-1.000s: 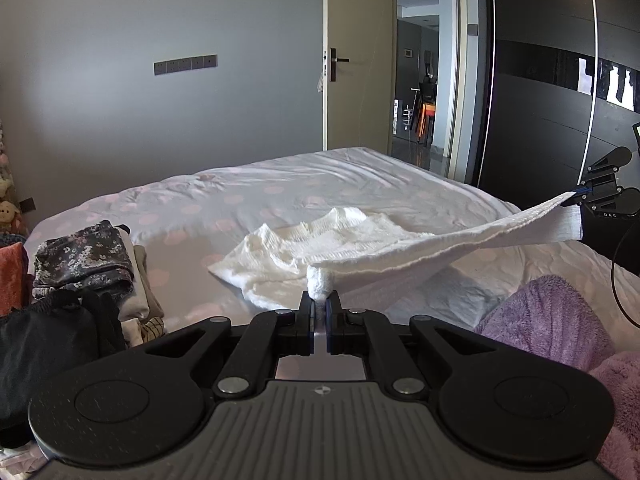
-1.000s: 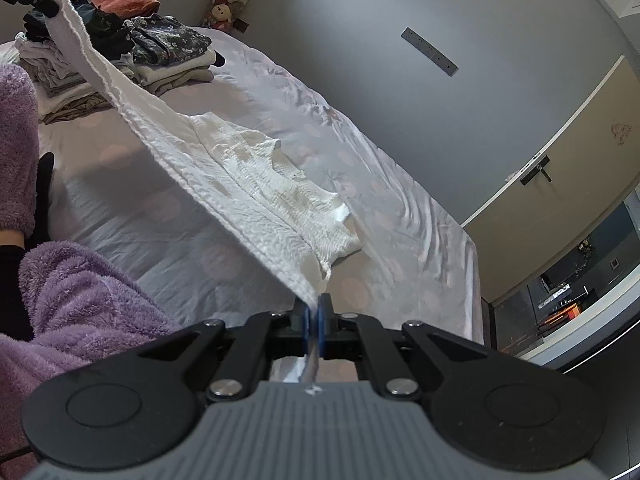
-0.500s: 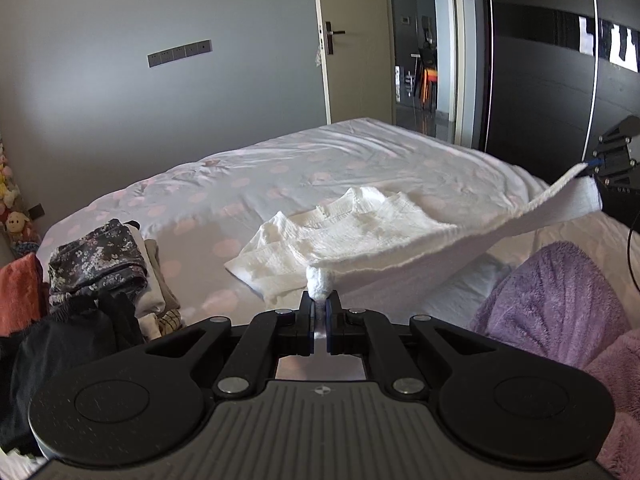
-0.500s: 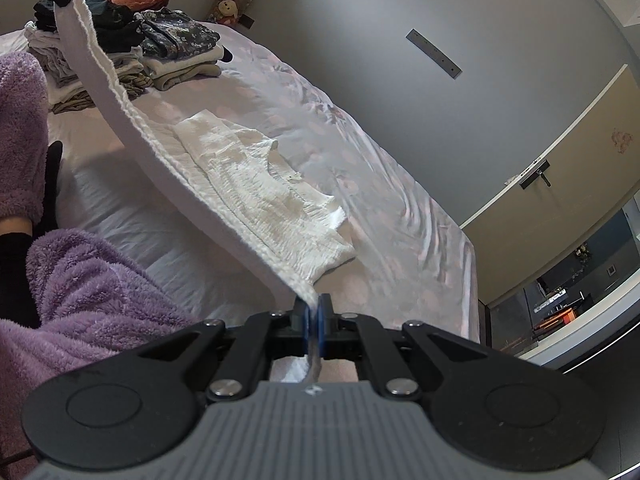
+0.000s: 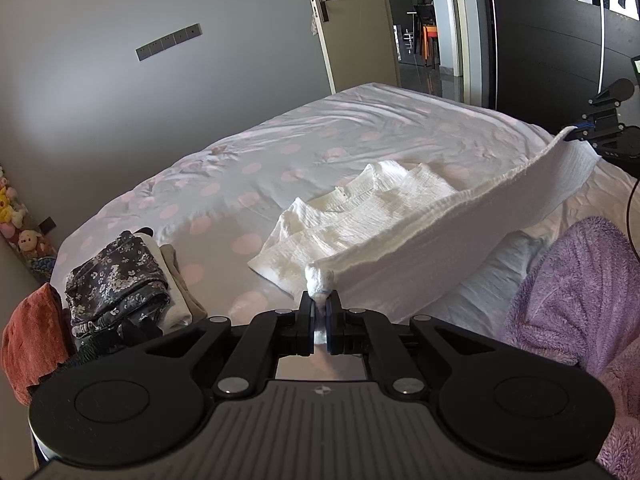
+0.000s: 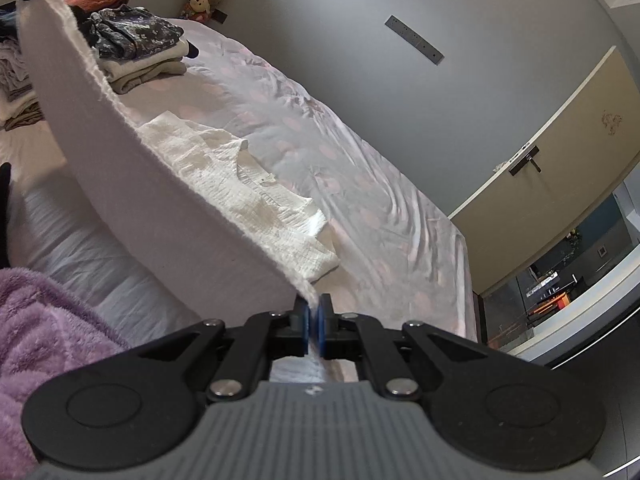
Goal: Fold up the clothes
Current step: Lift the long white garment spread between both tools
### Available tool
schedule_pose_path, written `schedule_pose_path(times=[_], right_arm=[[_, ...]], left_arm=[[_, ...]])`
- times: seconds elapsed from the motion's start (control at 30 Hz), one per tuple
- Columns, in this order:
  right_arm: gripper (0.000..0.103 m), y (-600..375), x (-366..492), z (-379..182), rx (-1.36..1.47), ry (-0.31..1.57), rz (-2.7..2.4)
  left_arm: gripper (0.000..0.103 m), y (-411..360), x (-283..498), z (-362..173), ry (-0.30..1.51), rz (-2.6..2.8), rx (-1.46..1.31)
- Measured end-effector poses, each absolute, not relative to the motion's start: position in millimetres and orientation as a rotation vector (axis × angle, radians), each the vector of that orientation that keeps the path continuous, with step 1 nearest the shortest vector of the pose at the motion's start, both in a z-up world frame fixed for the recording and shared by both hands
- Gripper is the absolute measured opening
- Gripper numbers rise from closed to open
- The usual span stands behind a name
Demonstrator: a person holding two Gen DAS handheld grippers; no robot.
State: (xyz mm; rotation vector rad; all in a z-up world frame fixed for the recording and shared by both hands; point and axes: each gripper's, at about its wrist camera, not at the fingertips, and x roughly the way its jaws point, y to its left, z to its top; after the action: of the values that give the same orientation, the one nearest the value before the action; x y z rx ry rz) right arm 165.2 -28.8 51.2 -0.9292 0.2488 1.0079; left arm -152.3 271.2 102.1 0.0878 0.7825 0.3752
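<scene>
With my left gripper (image 5: pixel 319 312) and right gripper (image 6: pixel 314 322) each clamped on a hem corner of the white garment (image 5: pixel 372 216), stretched between them above the bed (image 5: pixel 320 128), I judge the fold mid-step: next, carry both corners forward evenly.

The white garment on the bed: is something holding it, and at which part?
Yes. The left gripper and the right gripper are each shut on an end of the white garment, lifting that edge; the rest lies on the bed.
</scene>
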Motion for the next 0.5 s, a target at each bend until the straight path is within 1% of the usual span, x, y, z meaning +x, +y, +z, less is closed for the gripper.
schedule_pose_path(times=[0.2,0.5], right_arm=[[0.005,16,193,40,-0.928,0.274,1.002],[0.005,94,244,17,-0.934,0.289,1.005]], left_arm=[[0.003,301,-136,96,0.783,0.394,0.083],[0.003,383,-84,66,0.782,0.431,0.019]])
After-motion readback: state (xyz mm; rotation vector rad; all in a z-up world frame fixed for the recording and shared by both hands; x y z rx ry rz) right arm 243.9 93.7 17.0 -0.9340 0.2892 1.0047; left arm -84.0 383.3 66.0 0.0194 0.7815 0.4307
